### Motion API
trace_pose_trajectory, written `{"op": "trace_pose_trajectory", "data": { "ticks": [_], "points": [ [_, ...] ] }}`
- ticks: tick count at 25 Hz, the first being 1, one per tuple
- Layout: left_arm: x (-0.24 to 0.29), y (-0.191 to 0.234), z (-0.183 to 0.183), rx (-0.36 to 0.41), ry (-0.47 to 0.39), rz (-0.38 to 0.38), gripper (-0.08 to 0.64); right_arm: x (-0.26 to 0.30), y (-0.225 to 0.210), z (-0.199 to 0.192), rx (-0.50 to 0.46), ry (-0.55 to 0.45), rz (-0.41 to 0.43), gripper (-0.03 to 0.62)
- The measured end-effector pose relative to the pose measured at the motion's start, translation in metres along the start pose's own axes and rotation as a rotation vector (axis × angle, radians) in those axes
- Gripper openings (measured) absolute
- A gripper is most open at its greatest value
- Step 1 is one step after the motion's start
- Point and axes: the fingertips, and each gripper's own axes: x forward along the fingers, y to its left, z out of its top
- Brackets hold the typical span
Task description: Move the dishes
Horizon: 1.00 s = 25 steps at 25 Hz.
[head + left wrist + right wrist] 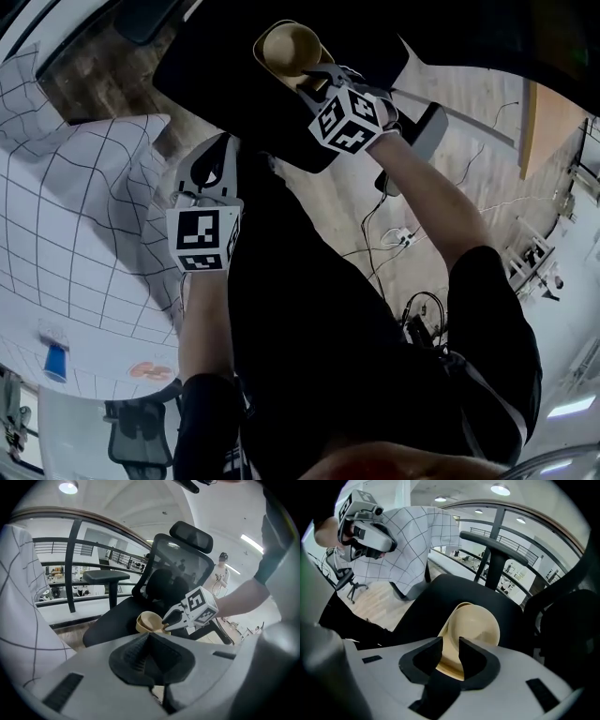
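Seat of a black office chair point(211, 70) fills the 12 o'clock part of the head view, with a white checked cloth point(75, 234) spreading at 9 o'clock and pale wooden floor point(469, 103) at 2 o'clock. On the seat rests the only dish in sight, a tan bowl point(476, 625). A second rim line suggests a nested pair, though that cannot be settled.

The right hand-held gripper point(450, 656) points steeply down at the bowl, its jaws a moderate way apart. They straddle the near rim at 6 o'clock of the bowl, and the pads do not appear to press on it. The left hand-held gripper point(150, 644) hangs at 8 o'clock of the bowl, well apart from it, with its jaws together and nothing between them.

As a judgement, the bowl stands free on the seat at this moment. Whether the seat is where it starts or where it ends cannot be read, so this is either a set-down just finished or a pickup about to begin. No other dishes show, so how many remain stays unknown.
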Motion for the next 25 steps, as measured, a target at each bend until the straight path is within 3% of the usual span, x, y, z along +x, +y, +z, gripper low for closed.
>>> {"op": "trace_pose_trajectory", "data": {
  "ticks": [10, 14, 18, 25],
  "points": [
    [0.012, -0.003, -0.027, -0.011, 0.012, -0.001, 0.005, 0.042, -0.004, -0.017, -0.236, 0.118, -0.023, 0.124],
    [0.007, -0.006, -0.023, -0.014, 0.011, 0.003, 0.005, 0.043, -0.01, -0.012, -0.367, 0.148, -0.105, 0.046],
    [-0.009, -0.017, -0.008, -0.023, 0.008, 0.005, 0.005, 0.028, -0.003, -0.01, -0.368, 0.174, -0.069, 0.031],
    [-0.062, -0.034, 0.038, 0.051, 0.01, 0.016, 0.005, -0.032, 0.008, 0.004, -0.385, 0.194, -0.064, 0.028]
  ]
}}
